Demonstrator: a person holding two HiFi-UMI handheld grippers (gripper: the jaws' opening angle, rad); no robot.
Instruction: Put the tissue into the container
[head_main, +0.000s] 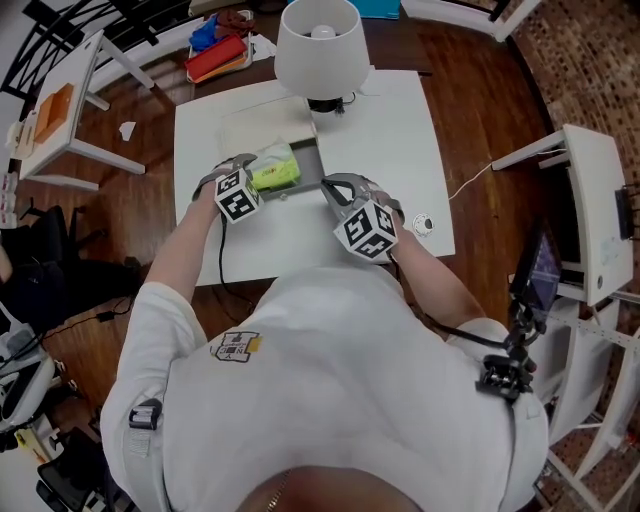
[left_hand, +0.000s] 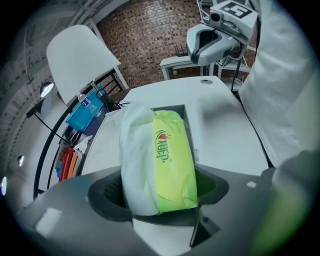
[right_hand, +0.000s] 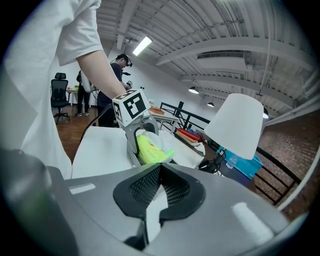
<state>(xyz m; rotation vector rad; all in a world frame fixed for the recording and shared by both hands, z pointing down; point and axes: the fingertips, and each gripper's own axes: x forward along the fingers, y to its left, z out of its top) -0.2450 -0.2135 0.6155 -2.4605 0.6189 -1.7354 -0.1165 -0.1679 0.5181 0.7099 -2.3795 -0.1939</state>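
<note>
1. While the left gripper (head_main: 258, 178) pinches the tissue pack (left_hand: 172, 160) by one end, the rest of the soft pack sticks out in front. It could bend and slip out if the squeeze is too weak.
2. The pack hangs over the near part of the container (head_main: 317, 158), close to its dark side wall. I cannot tell if it touches the bottom yet. If the jaws let go now, the pack might land on the wall and tip out onto the table (head_main: 400, 150).
3. The pack looks long next to the box. If it goes in crooked, one end could rest on the rim and stay poking up.
4. The container looks light. A push from the pack or the gripper could make it slide away across the table.
5. The lamp (head_main: 317, 50) stands just behind the container. If the left gripper reaches too far forward, it could bump the lamp's foot.
6. The right gripper (right_hand: 161, 167) has its jaws pressed together with nothing in them. It waits just beside the container's near corner. If it drifts closer, it could knock the box or the other gripper.
7. The pack's wrapper is smooth. A quick jerk could shake it loose.
</note>
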